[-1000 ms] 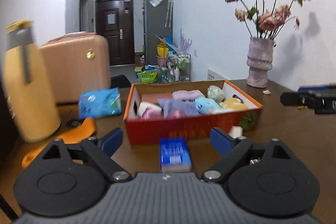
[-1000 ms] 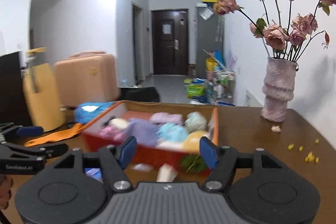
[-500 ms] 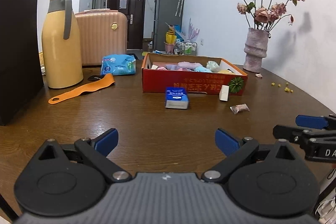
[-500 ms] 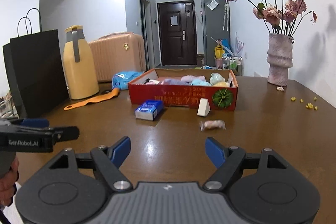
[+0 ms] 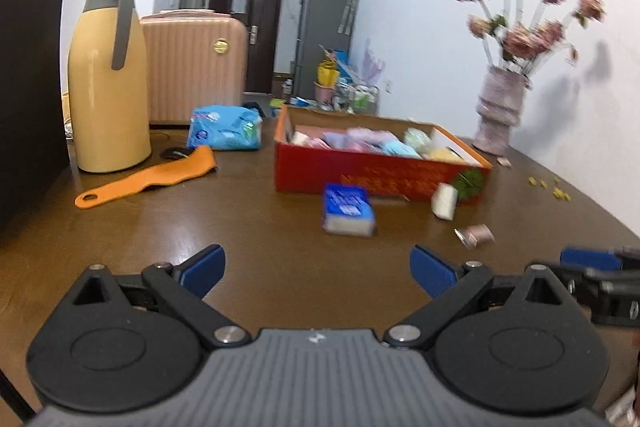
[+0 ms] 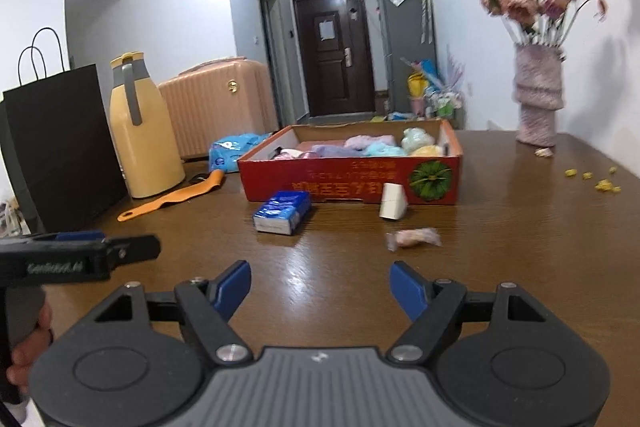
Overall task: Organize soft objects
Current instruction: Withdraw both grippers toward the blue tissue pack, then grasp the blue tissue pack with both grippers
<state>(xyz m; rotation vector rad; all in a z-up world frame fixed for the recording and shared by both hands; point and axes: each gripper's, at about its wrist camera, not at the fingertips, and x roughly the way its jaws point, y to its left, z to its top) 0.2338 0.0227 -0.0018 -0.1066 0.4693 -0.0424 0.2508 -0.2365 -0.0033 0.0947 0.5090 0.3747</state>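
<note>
A red cardboard box (image 5: 380,171) (image 6: 352,183) filled with several pastel soft items stands mid-table. In front of it lie a blue tissue pack (image 5: 348,209) (image 6: 283,213), a white wedge (image 5: 445,201) (image 6: 393,202) and a small pink wrapped piece (image 5: 476,235) (image 6: 414,238). My left gripper (image 5: 316,267) hovers over bare table short of the pack, open and empty. My right gripper (image 6: 320,287) is open too, its jaws closing slightly with nothing between them. Each view catches the other gripper at its edge: right gripper (image 5: 600,283), left gripper (image 6: 80,255).
On the left stand a yellow jug (image 5: 108,87), a black paper bag (image 6: 60,147) and a pink suitcase (image 5: 196,67). An orange strap (image 5: 148,181) and a blue packet (image 5: 226,127) lie near them. A vase of dried roses (image 6: 538,99) and yellow crumbs (image 6: 596,181) are at the right.
A second ago both grippers were close up to the box; they have since drawn well back, so the whole table shows. Neither has taken hold of anything.
</note>
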